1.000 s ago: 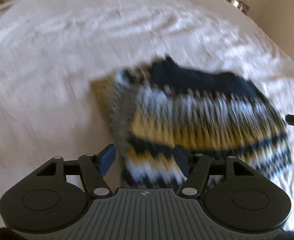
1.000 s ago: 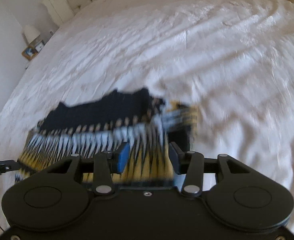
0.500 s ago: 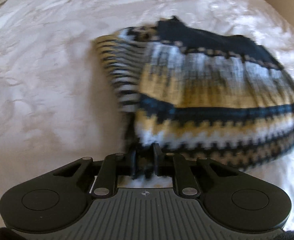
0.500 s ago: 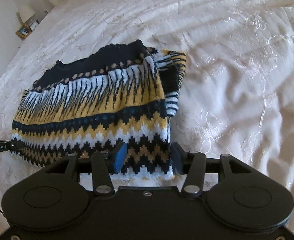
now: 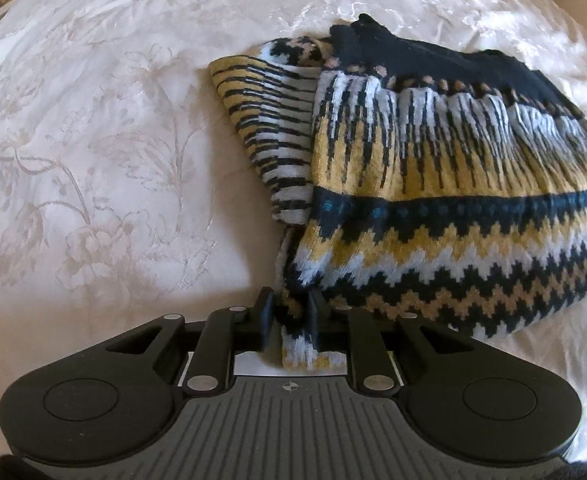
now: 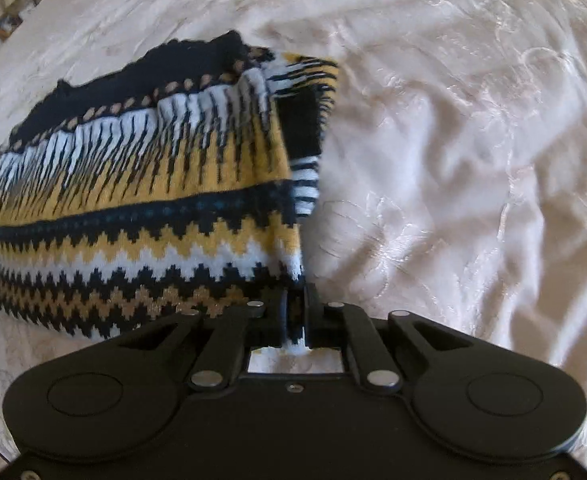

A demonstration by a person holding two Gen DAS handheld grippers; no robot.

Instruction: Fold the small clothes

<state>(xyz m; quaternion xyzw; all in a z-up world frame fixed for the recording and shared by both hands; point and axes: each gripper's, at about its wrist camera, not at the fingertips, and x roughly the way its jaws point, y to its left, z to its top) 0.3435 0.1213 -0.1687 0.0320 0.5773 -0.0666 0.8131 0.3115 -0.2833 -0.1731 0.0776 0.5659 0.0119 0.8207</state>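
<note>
Left wrist view, nearest first: left gripper [image 5: 289,320] is pinched onto the near left corner of the sweater [image 5: 433,208], hem fabric bunched between its pads; jaws have just been easing a touch wider but knit is still caught. Right wrist view: right gripper [image 6: 295,316] has just been closing and is now nearly fully closed on the sweater's [image 6: 141,208] near right corner, a white bit of hem poking through.

Step, by judgement: both hem corners gripped, ready for a fold. Next move prob. calls for lifting both corners together, level w/ each other, and carrying the hem away toward the dark collar edge w/o dragging the layers underneath.

Sweater: thick, soft knit, zigzag bands in navy, mustard, white, tan; striped sleeve tucked under at each side; plain navy yoke farthest off. It lies flat on the bed [image 5: 93,160], whose cream cover beyond and around the sweater is glossy, floral-embossed, lightly wrinkled.
</note>
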